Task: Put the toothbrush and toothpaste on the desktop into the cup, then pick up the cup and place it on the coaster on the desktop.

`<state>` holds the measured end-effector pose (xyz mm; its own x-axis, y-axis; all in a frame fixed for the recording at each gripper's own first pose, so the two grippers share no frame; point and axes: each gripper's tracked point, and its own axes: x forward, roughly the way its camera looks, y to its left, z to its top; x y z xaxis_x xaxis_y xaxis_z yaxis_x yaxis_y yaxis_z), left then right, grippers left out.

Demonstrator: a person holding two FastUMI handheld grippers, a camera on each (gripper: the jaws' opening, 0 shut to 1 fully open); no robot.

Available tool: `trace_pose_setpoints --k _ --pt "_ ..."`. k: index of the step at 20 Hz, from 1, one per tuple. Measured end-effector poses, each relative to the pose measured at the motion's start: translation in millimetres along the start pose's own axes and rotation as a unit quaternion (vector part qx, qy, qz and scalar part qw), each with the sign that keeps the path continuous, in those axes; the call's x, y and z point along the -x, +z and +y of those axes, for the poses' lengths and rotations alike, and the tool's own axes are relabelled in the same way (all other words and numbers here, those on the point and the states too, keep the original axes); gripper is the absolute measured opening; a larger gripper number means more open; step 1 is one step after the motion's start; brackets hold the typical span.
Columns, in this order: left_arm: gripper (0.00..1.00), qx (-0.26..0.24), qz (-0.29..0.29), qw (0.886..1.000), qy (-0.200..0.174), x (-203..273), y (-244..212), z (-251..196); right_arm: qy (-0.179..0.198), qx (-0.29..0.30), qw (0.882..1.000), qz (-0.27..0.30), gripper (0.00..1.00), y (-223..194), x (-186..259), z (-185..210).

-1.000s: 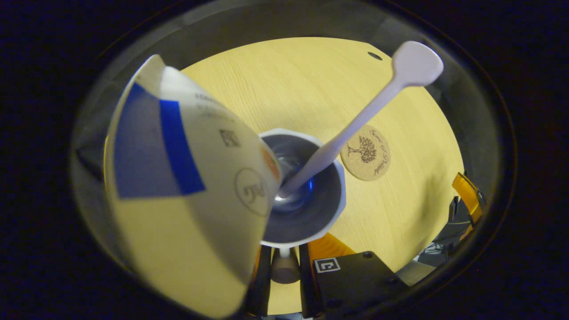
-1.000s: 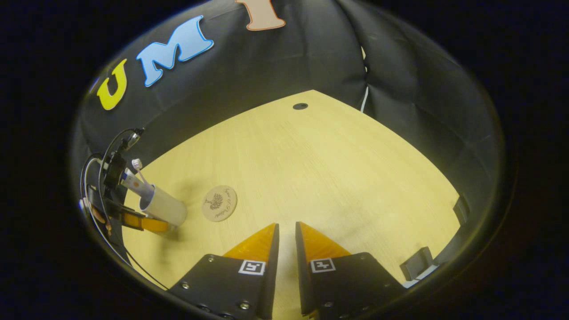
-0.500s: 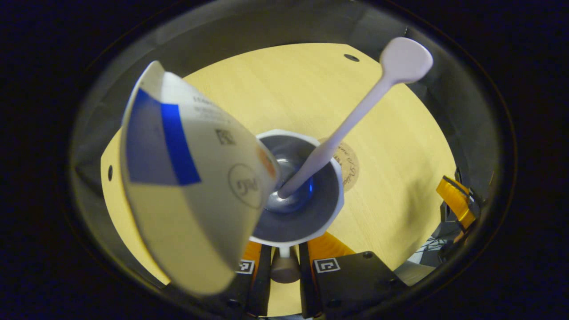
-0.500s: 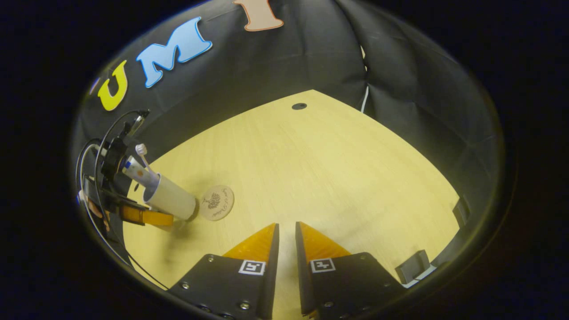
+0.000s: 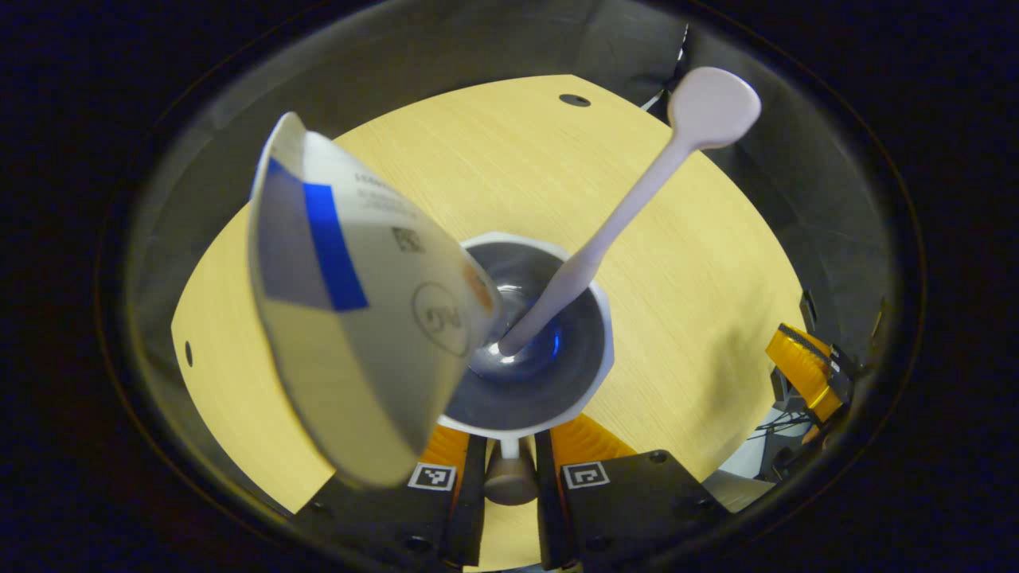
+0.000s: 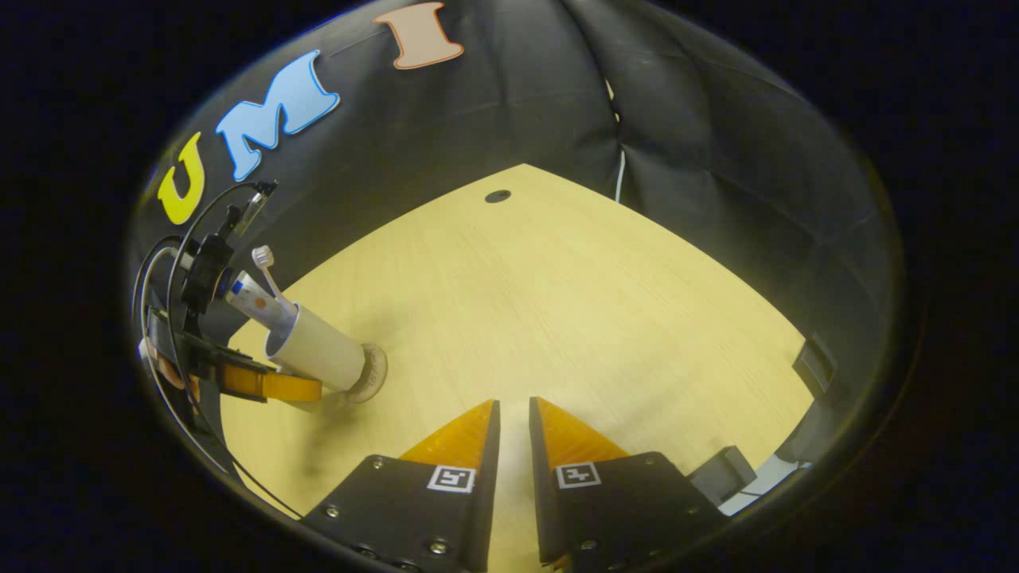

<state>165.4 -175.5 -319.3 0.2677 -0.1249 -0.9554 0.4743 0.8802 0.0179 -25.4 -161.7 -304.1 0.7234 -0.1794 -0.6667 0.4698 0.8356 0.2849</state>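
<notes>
A white cup (image 6: 322, 358) holds a white toothbrush (image 6: 263, 263) and a white-and-blue toothpaste tube (image 6: 251, 298). My left gripper (image 6: 267, 383) is shut on the cup's wall. The cup's base sits over the round cork coaster (image 6: 372, 374), which peeks out at its foot; whether they touch I cannot tell. In the left gripper view I look down into the cup (image 5: 549, 414), with the tube (image 5: 358, 302) leaning left and the toothbrush (image 5: 637, 199) leaning up right. My left gripper (image 5: 509, 469) clamps the rim. My right gripper (image 6: 512, 422) hovers shut over the table, holding nothing.
The pale wooden table (image 6: 573, 310) has a cable hole (image 6: 497, 195) near its far corner and another hole (image 5: 188, 352) at the left. Black cloth walls close in behind. Cables (image 6: 171, 263) loop off the left gripper. My right gripper (image 5: 804, 370) shows at the table's right edge.
My left gripper carried the cup sideways to the coaster, so the coaster slid under the cup in the left gripper view. My right gripper turned slightly and stayed shut.
</notes>
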Motion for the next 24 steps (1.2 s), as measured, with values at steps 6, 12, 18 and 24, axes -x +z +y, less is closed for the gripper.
trace_pose_setpoints --k 6,12,18,24 --pt "0.35 0.004 0.002 1.000 0.009 -8 5 -3 -0.007 -0.015 1.000 0.005 0.23 -5 0 -14" --pt "0.36 -0.013 -0.010 1.000 0.022 -6 5 -7 0.002 -0.014 1.000 0.009 0.23 -6 -2 -11" --pt "0.38 0.003 -0.053 0.998 0.029 17 5 -6 0.023 0.008 1.000 0.006 0.23 3 -1 8" --pt "0.38 0.042 -0.159 0.986 0.030 76 4 -4 0.063 0.056 0.996 -0.021 0.23 29 14 48"
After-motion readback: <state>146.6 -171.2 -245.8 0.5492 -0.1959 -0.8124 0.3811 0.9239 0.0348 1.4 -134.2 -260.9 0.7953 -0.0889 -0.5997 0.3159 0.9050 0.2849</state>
